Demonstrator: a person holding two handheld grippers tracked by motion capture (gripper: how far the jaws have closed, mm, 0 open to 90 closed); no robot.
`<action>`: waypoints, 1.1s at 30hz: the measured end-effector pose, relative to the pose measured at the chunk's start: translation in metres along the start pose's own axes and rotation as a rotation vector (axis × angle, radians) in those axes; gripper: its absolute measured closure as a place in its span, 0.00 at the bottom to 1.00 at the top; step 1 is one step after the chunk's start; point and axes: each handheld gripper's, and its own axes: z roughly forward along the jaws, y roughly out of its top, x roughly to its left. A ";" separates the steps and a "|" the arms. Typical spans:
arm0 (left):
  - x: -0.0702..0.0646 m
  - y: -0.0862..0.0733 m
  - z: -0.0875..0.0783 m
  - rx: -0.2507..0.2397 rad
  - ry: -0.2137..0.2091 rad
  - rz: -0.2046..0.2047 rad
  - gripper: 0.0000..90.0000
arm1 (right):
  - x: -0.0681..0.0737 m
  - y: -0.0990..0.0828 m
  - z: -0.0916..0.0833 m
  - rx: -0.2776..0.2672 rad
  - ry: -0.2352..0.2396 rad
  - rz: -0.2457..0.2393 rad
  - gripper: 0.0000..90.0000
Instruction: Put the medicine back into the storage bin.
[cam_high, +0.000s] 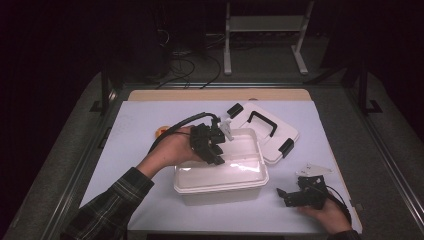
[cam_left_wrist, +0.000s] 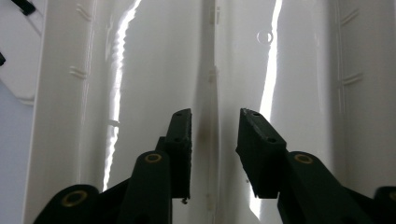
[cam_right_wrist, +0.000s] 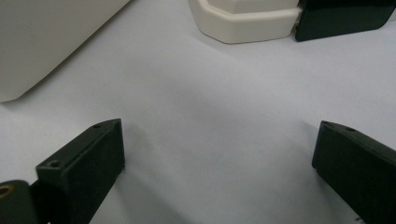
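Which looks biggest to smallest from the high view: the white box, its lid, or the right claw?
1. White box.
2. Lid, partly hidden behind the box, so its full size is unsure.
3. Right claw, clearly smallest.

The left gripper (cam_high: 216, 150) hangs inside the storage box (cam_high: 220, 186); the box's lid (cam_high: 265, 131) lies behind it, the right gripper (cam_high: 289, 196) right of the box.

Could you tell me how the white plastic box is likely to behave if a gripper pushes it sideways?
The white box looks empty and thin-walled, so probably light. On the smooth table cover it would likely slide rather than tip, being wide and low. Its glossy walls may flex slightly.
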 end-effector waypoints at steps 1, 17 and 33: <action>0.000 0.001 0.001 0.004 0.000 -0.002 0.76 | 0.000 0.000 0.000 0.000 0.000 0.000 0.02; 0.001 0.005 0.008 0.021 0.003 -0.003 0.98 | 0.000 0.000 0.000 0.000 0.001 0.000 0.02; 0.000 0.008 -0.003 0.006 0.013 0.007 0.99 | 0.000 0.000 0.000 0.000 0.000 0.001 0.02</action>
